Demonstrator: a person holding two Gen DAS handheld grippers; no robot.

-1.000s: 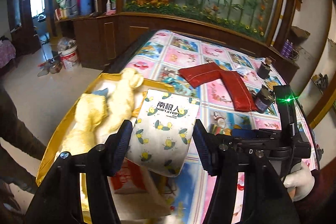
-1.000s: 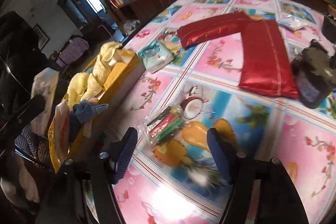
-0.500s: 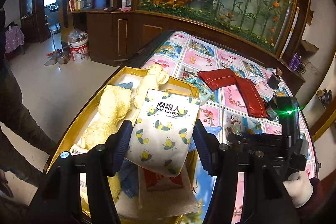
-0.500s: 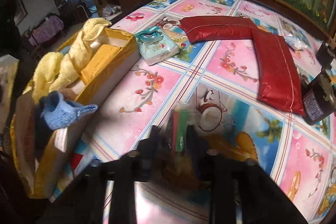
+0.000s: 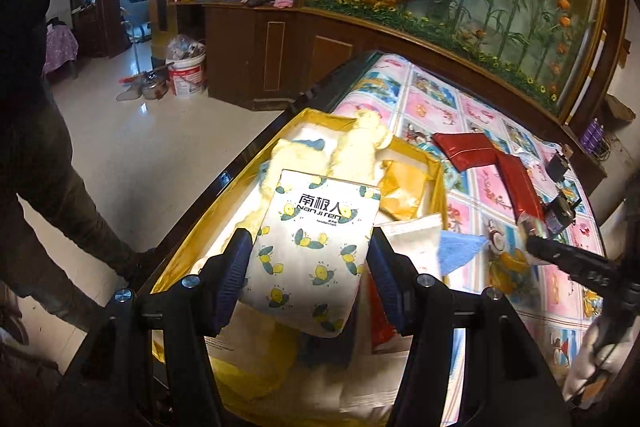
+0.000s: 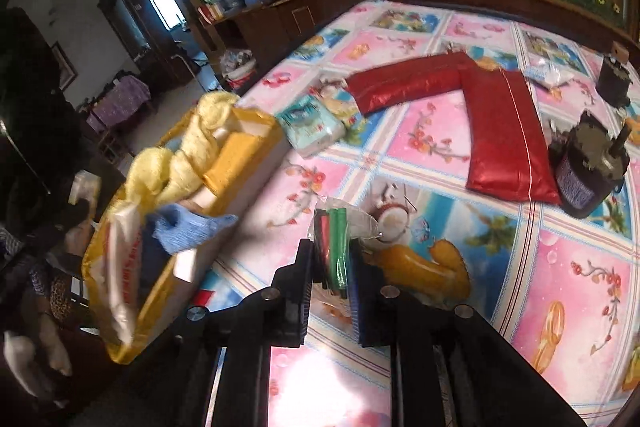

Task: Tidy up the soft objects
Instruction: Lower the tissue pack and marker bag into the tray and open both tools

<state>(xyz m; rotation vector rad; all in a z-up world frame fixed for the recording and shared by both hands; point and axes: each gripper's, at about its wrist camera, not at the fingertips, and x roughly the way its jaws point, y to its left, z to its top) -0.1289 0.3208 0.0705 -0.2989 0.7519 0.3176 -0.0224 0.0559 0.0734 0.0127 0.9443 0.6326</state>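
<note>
A person sorting soft goods works two tools at once over a bench [image 6: 500, 267] covered in a bright cartoon-print cloth. The left hand-held gripper [image 5: 308, 267] carries a white pack printed with lemons [image 5: 316, 247], its pads pressed against both sides, poised above the open yellow box [image 5: 438, 187] at the bench's near edge, apparently so the pack can be lowered in beside what is already there. Inside the box lie pale yellow fluffy cloths [image 5: 352, 155], a blue knitted piece [image 6: 188, 231] draped over the rim, and some white wrapped items.

The right hand-held gripper [image 6: 330, 263] has just been closing and now pinches a clear packet of red and green sticks [image 6: 334, 247] between narrow jaws, the packet standing upright between the pads just above the bench, probably bound for the same box to its left.

Two red satin cushions [image 6: 496, 131] lie in an L shape further back, with a teal wrapped pack [image 6: 312, 127] just beside the box's far corner; both seem yet to be gathered. Two dark cylindrical devices [image 6: 588, 171] stand near the cushions.
</note>
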